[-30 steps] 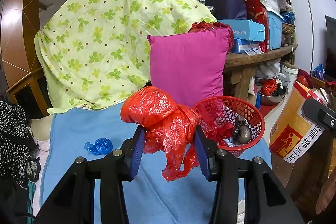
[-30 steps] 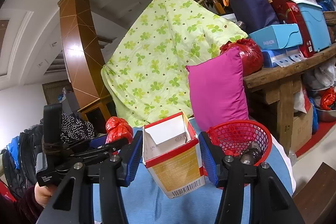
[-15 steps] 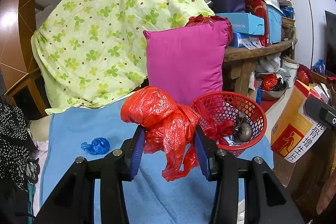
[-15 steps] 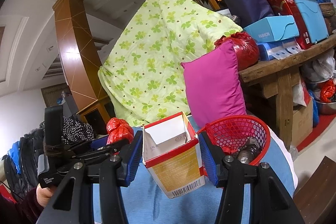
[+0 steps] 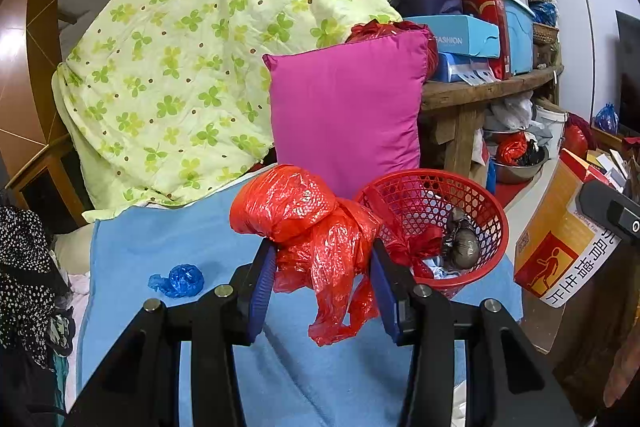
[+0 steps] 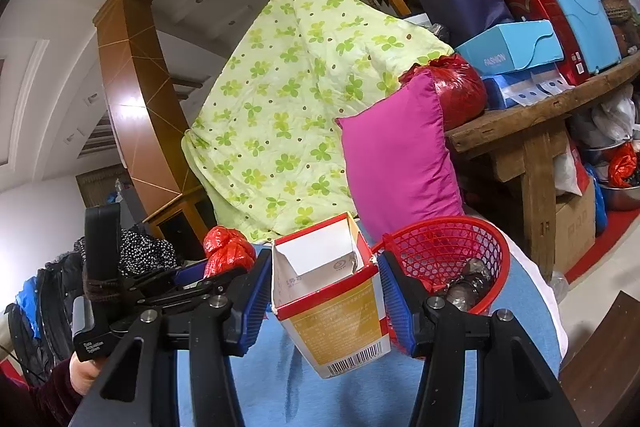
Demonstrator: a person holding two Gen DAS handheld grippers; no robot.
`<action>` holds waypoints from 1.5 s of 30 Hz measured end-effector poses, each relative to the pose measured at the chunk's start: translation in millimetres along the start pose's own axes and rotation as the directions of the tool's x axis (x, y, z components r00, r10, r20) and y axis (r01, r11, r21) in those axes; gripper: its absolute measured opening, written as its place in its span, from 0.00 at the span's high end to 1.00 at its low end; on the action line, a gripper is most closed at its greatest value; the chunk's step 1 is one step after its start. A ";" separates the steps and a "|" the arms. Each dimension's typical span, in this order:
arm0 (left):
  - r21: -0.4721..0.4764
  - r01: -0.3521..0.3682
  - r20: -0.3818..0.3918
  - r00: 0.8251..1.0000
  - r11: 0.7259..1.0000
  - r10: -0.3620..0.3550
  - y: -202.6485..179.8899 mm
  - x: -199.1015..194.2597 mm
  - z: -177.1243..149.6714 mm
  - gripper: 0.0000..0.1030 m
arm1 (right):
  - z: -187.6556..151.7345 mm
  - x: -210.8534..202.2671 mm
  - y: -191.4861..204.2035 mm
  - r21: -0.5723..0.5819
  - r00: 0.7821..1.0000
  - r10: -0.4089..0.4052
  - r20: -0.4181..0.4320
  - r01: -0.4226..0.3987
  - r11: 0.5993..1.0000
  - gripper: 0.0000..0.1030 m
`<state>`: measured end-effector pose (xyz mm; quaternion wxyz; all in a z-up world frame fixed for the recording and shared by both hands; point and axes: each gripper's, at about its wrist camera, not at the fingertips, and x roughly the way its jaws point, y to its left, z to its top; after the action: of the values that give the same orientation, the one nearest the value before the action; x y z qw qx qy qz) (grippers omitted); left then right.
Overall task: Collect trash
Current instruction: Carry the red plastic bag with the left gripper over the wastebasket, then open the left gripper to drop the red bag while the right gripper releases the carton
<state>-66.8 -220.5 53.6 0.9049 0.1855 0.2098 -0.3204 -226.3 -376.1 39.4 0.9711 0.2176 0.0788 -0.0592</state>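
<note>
My left gripper (image 5: 324,275) is shut on a knotted red plastic bag (image 5: 308,223), held above the blue blanket (image 5: 132,243) just left of the red mesh basket (image 5: 486,203). The basket holds a crumpled grey wrapper (image 5: 462,247) and other scraps. My right gripper (image 6: 322,291) is shut on an opened yellow and red carton (image 6: 332,299), held left of the red mesh basket (image 6: 444,247). In the right wrist view the left gripper (image 6: 208,275) shows at the left with the red bag (image 6: 226,251). A small blue plastic wad (image 5: 178,281) lies on the blanket at the left.
A magenta pillow (image 5: 348,111) and a green-flowered quilt (image 5: 192,59) stand behind the basket. A wooden bench (image 5: 492,91) stacked with boxes is at the right, with a cardboard box (image 5: 560,251) on the floor. Dark clothes (image 5: 24,267) lie at the left.
The left wrist view has closed in slightly on the basket and pillow. Both grips are unchanged, and the right gripper has stayed about where it was.
</note>
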 end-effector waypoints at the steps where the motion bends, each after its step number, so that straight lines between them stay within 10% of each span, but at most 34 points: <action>1: 0.004 -0.001 0.000 1.000 1.000 0.001 -0.9 1.1 0.2 0.53 | -0.5 -0.5 -0.6 0.003 1.000 -0.001 0.001 0.001 1.000 0.46; 15: 0.024 0.028 -0.028 0.999 0.999 -0.027 -12.3 20.9 2.3 0.53 | 4.3 6.9 -19.3 0.024 1.000 -0.027 -0.005 0.027 0.999 0.46; 28: -0.061 0.358 -0.049 0.931 0.932 -0.361 -35.6 85.0 25.2 0.49 | 21.2 46.6 -70.6 0.077 0.992 -0.126 -0.005 0.126 0.989 0.44; 32: -0.079 0.353 -0.082 0.930 0.932 -0.359 -43.8 105.9 22.0 0.34 | 14.7 71.8 -86.5 0.105 0.987 -0.143 -0.069 0.149 0.983 0.38; 45: -0.138 0.217 -0.175 0.955 0.966 -0.239 15.3 107.8 -34.9 0.32 | -7.9 94.4 -76.2 0.092 0.983 -0.138 -0.121 0.149 0.984 0.36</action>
<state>10.3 -247.1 -26.5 0.8469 0.1363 0.3340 -0.3907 -146.1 -448.7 -16.0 0.9459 0.2631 0.1467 -0.1205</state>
